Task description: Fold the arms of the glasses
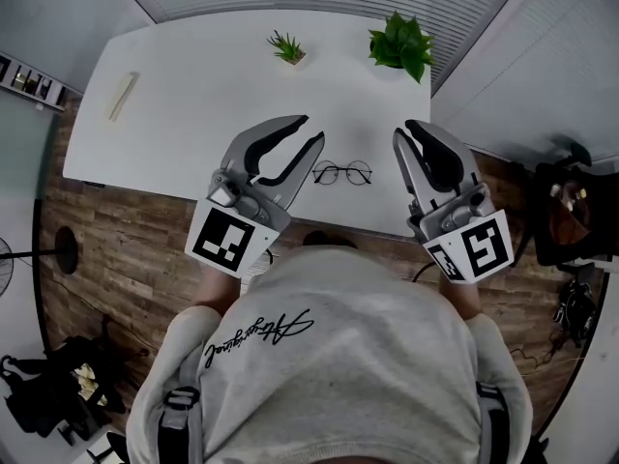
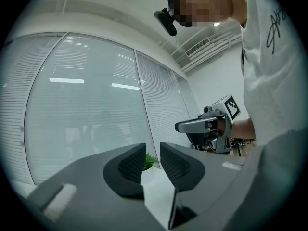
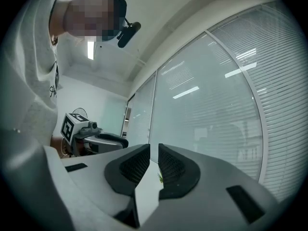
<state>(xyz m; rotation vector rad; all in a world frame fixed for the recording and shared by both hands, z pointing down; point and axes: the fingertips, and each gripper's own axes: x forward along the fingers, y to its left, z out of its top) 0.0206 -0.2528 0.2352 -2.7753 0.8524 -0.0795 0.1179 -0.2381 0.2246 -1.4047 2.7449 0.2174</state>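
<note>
A pair of thin round-rimmed glasses (image 1: 342, 173) lies near the front edge of the white table (image 1: 193, 114), lenses side by side; the arms are too fine to make out. My left gripper (image 1: 311, 130) hovers just left of the glasses, raised off the table. My right gripper (image 1: 404, 131) hovers just right of them. In the left gripper view the left gripper (image 2: 152, 162) shows a narrow gap with nothing in it. The right gripper (image 3: 154, 163) likewise shows a slim empty gap. Neither gripper view shows the glasses.
Two small potted plants (image 1: 287, 47) (image 1: 399, 44) stand at the table's far edge. A pale flat strip (image 1: 122, 96) lies at its left end. Blinds cover the windows beyond. Dark bags (image 1: 48, 390) sit on the wood floor at the lower left.
</note>
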